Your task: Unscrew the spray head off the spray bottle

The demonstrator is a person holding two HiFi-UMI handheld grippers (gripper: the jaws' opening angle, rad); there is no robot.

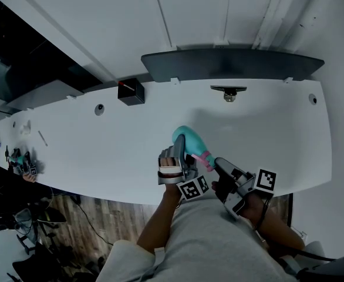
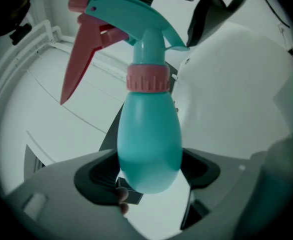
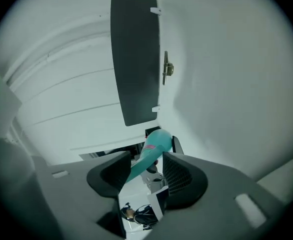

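Note:
A teal spray bottle (image 1: 188, 138) is held just above the white table (image 1: 90, 151), near its front edge. My left gripper (image 1: 181, 153) is shut on it. In the left gripper view the round teal body (image 2: 149, 139) sits clamped between the jaws of the left gripper (image 2: 149, 173). Above it are the pink collar (image 2: 147, 78), the teal spray head (image 2: 136, 11) and the red trigger (image 2: 79, 54). My right gripper (image 1: 216, 164) comes in from the right at the head end. In the right gripper view its jaws (image 3: 145, 170) stand open around the teal spray head (image 3: 147, 156), with a gap beside the right pad.
A dark monitor (image 1: 230, 63) stands at the table's far edge on its small foot (image 1: 229, 90), with a black box (image 1: 131, 91) to its left. Small items lie at the table's left end (image 1: 22, 163). The wooden floor (image 1: 107, 216) shows below the table's front edge.

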